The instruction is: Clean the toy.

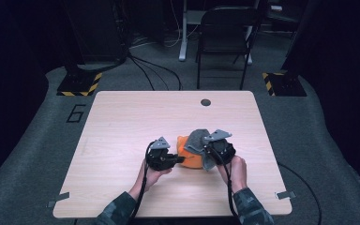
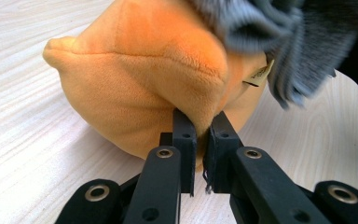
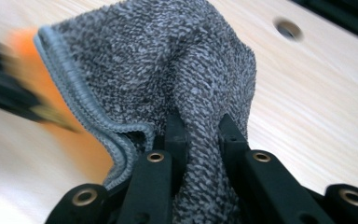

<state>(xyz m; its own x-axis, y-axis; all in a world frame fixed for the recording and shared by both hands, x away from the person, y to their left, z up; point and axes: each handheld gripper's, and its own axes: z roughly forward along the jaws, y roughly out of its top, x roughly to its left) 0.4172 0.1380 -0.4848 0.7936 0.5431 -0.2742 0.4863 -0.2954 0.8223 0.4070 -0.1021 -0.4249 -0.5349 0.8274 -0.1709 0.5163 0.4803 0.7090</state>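
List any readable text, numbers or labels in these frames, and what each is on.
"6" – dark numeral on the grey floor mat, left of the table.
Small tan tag on the orange plush – any print on it is too small to read.
Nothing readable on the grey towel or either claw.

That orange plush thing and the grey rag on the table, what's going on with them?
A person at a wooden table works with a two-jaw gripper in each hand. The left gripper is pinched shut on a fold of the orange plush toy, which rests on the table. The right gripper is clamped on a grey towel and holds it against the top of the toy. It looks like wiping, though that is a guess.
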